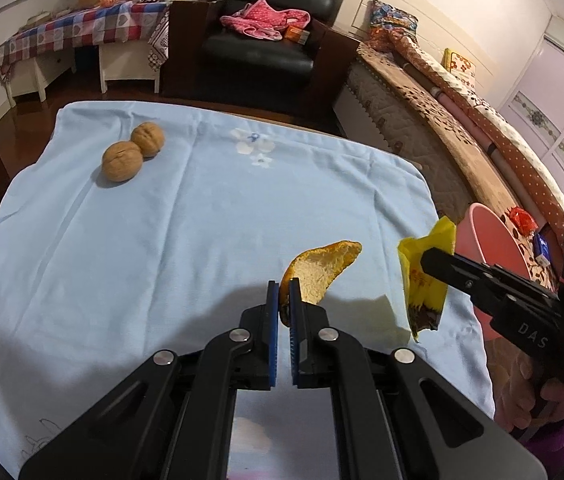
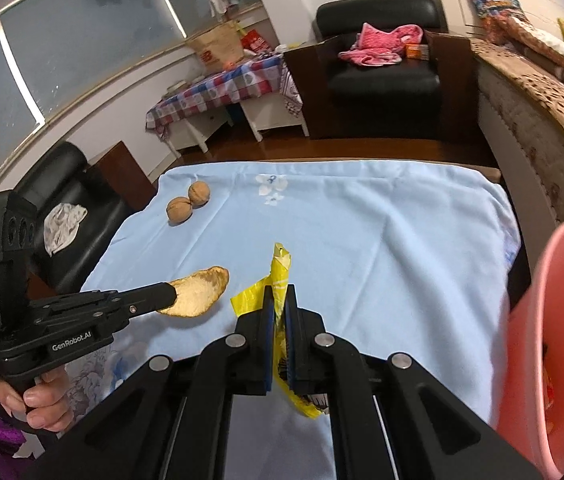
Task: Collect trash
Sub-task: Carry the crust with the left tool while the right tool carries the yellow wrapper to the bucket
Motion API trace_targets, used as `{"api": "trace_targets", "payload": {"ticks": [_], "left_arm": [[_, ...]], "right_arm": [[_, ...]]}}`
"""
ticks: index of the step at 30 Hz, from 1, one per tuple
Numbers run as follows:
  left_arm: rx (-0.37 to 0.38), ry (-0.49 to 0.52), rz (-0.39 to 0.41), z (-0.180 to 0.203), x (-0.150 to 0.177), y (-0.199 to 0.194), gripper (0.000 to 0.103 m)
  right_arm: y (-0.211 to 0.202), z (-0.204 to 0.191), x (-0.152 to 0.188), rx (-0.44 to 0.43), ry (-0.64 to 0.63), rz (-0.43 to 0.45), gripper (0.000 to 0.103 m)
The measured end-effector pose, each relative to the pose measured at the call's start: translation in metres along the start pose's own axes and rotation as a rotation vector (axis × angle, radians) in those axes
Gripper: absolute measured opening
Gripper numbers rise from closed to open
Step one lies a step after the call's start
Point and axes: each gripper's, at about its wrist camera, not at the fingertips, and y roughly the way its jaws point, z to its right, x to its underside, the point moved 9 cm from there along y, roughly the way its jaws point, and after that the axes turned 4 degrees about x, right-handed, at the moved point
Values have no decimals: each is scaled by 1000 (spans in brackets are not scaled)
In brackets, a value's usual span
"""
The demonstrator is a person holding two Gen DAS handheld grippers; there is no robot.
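The orange peel (image 1: 324,276) is hanging over the blue cloth (image 1: 162,260), pinched in the left gripper (image 1: 283,286). The right gripper (image 2: 279,296) is clamping a yellow wrapper (image 2: 280,268) beside the pink bin (image 2: 554,320), which is holding something reddish I can't make out.

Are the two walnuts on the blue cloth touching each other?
Touching. In the left wrist view the nearer walnut and the farther walnut press side by side with no blue cloth visible between them; the right wrist view shows the same.
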Motion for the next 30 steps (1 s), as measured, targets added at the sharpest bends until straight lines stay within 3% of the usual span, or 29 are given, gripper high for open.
{"api": "trace_targets", "payload": {"ticks": [16,30], "left_arm": [[-5,73,22,41,-9,-6,4],[47,127,26,89,-22,-2,4]], "right_arm": [[-50,26,-5,3,81,109,4],[-93,69,-14,64,160,206,4]]}}
